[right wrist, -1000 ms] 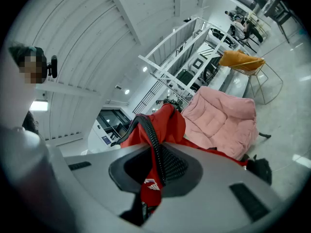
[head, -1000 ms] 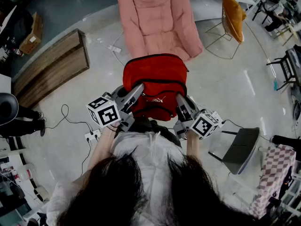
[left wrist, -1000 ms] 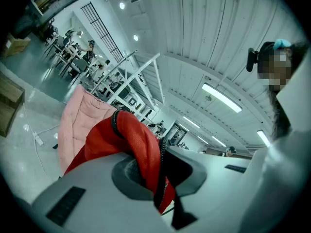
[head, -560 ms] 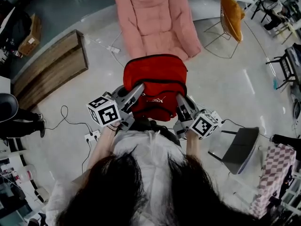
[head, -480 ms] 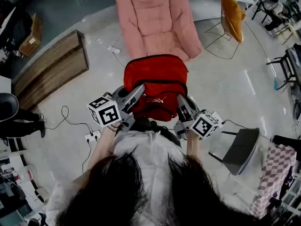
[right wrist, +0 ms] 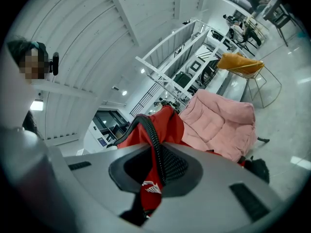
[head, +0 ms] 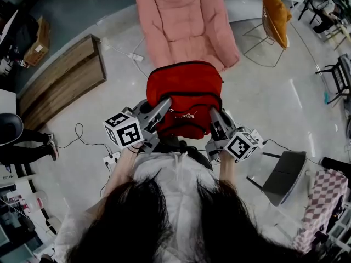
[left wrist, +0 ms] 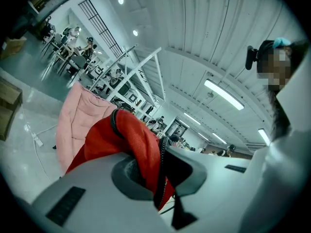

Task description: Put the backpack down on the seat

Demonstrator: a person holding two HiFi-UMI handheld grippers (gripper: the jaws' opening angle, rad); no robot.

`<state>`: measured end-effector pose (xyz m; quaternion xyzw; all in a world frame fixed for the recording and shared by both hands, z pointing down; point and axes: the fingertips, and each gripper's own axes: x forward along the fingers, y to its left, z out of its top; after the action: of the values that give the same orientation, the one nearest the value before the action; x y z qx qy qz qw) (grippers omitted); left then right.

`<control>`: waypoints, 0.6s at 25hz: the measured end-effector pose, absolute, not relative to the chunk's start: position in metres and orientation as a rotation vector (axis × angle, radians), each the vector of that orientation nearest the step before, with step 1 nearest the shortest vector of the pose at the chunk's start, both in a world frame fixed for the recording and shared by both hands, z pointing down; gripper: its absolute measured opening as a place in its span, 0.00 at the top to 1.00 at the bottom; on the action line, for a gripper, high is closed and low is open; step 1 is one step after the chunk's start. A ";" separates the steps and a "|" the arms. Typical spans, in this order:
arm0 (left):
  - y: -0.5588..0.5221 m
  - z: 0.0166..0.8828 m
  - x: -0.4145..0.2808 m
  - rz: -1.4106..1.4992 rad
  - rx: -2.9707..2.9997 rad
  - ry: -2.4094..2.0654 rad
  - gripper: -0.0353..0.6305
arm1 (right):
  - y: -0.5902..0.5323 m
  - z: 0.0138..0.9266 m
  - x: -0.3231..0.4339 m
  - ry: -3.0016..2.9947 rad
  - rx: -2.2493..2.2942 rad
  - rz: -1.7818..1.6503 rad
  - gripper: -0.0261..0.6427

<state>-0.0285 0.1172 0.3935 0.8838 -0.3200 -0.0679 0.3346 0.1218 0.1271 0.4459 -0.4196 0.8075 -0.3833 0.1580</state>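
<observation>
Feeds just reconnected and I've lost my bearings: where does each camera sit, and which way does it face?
Head view: on the person's head, looking steeply down at the red backpack before the pink armchair; hair, forearms, left gripper and right gripper show.
Left gripper view: on that gripper, looking along its jaws, shut on backpack fabric, toward the armchair; the person's white top at right.
Right gripper view: the same from the other side; white top at left.
All three share backpack and armchair.

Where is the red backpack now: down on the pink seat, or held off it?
Held off it: the left gripper and right gripper are shut on the backpack, which hangs short of the pink seat.
</observation>
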 end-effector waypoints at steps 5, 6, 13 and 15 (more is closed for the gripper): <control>0.094 0.400 -0.029 -0.140 2.299 -0.823 0.86 | 0.106 0.453 0.120 2.296 -1.224 -1.135 0.89; 0.088 0.401 -0.030 -0.130 2.303 -0.817 0.86 | 0.101 0.453 0.119 2.292 -1.231 -1.142 0.89; 0.024 0.404 -0.048 -0.096 2.310 -0.758 0.86 | 0.045 0.454 0.099 2.260 -1.278 -1.145 0.89; 0.004 0.401 -0.052 -0.085 2.325 -0.732 0.86 | 0.030 0.453 0.094 2.236 -1.298 -1.138 0.89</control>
<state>-0.0518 0.0043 0.4012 0.8951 -0.2817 -0.0329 0.3441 0.0943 0.0296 0.4527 -0.4539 0.7815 -0.3979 0.1578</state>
